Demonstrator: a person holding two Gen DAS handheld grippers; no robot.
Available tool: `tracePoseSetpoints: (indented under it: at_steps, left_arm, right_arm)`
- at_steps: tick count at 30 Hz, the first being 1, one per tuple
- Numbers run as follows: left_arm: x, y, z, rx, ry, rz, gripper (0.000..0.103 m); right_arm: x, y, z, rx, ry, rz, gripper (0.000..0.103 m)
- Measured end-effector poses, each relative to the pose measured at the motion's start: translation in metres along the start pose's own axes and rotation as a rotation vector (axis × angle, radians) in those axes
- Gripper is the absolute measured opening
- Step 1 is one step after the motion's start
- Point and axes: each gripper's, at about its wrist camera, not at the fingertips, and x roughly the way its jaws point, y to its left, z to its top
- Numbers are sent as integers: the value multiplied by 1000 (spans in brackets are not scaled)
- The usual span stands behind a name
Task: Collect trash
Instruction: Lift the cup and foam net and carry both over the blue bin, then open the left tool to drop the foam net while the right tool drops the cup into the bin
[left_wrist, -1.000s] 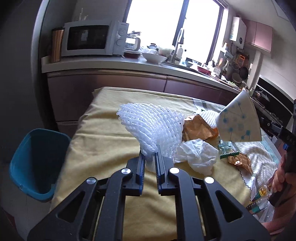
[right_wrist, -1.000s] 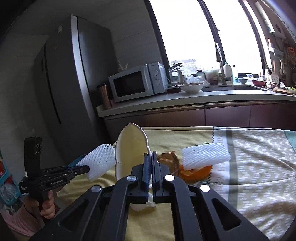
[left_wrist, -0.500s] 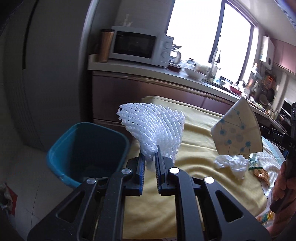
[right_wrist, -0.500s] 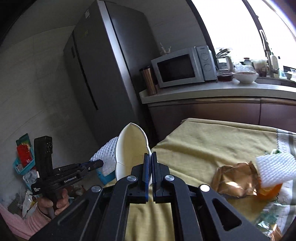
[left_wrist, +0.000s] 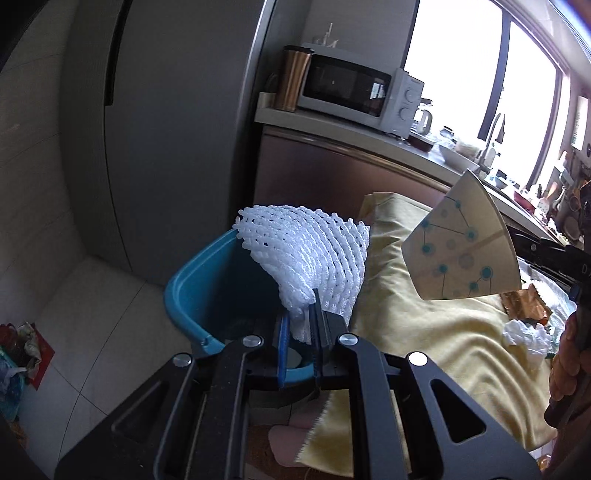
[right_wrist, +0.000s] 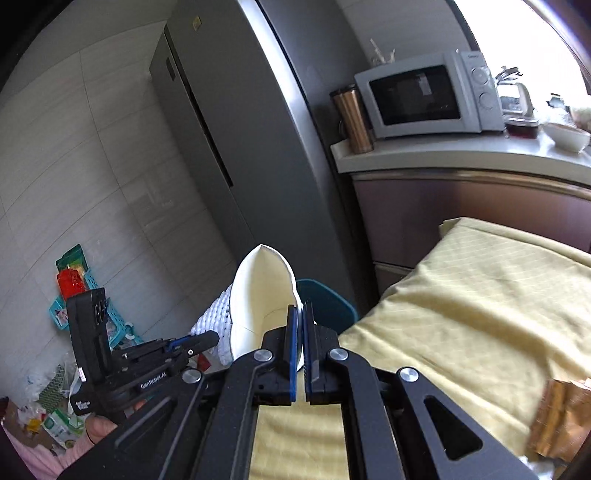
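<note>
- The left gripper (left_wrist: 300, 325) is clamped on a white foam net (left_wrist: 310, 258) — a soft, knobbly mesh fanned out above the blue plastic bin (left_wrist: 207, 291).
- The right gripper (right_wrist: 300, 332) pinches a flattened paper cup (right_wrist: 264, 299), smooth and cream inside, over the table's edge near the bin.
- A yellow tablecloth (left_wrist: 436, 332) lies rippled — a crumpled tissue (left_wrist: 524, 334) and a shiny gold wrapper (left_wrist: 522, 308) rest on it.

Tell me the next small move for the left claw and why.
Probably open the left claw and let the white foam net drop. It is shut on the net's lower end, and the net appears to hang over the open blue bin beside the yellow-clothed table. If unsure, nudge a little further over the bin first.
</note>
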Motion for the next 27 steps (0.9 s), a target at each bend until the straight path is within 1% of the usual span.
tracePoseSetpoints:
  at_steps: [7,12,27]
  left_arm:
    - [7,10,-4,-15,11,25,11]
    - [14,12,-6,-19,27,35,11]
    - [62,15,-4,-14,112,81,11]
  right_arm:
    - [28,10,2,-2,39,1,2]
    - [47,8,3,11,69,-3,2]
    - [107,8,-1,13,185,-55,2]
